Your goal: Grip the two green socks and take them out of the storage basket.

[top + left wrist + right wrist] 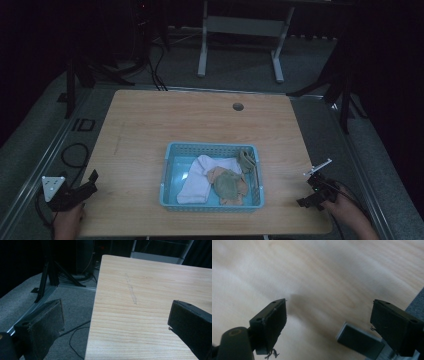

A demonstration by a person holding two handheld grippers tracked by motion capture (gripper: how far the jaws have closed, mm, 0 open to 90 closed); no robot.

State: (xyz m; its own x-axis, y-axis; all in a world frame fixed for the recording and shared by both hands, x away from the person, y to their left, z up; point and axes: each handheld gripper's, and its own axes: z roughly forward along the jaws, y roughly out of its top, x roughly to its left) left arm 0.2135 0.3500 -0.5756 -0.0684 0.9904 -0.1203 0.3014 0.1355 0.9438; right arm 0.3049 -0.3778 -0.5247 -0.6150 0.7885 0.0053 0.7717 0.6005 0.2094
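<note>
A lab or recording studio is suggested rather than a home. A bare wooden counter (pixel 150 130) with a cable hole (pixel 238 106) is set on grey carpet (pixel 240 65) and ringed by dark surroundings, with black stands (pixel 75 85) placed at both sides and cables (pixel 155 70) trailed across the floor behind. A white frame (pixel 240 35) is seen beyond the counter, metal rails (pixel 45 160) are laid along the floor, and the same carpet, stand legs (pixel 50 272) and loose cable (pixel 75 330) are shown in the left gripper view.
</note>
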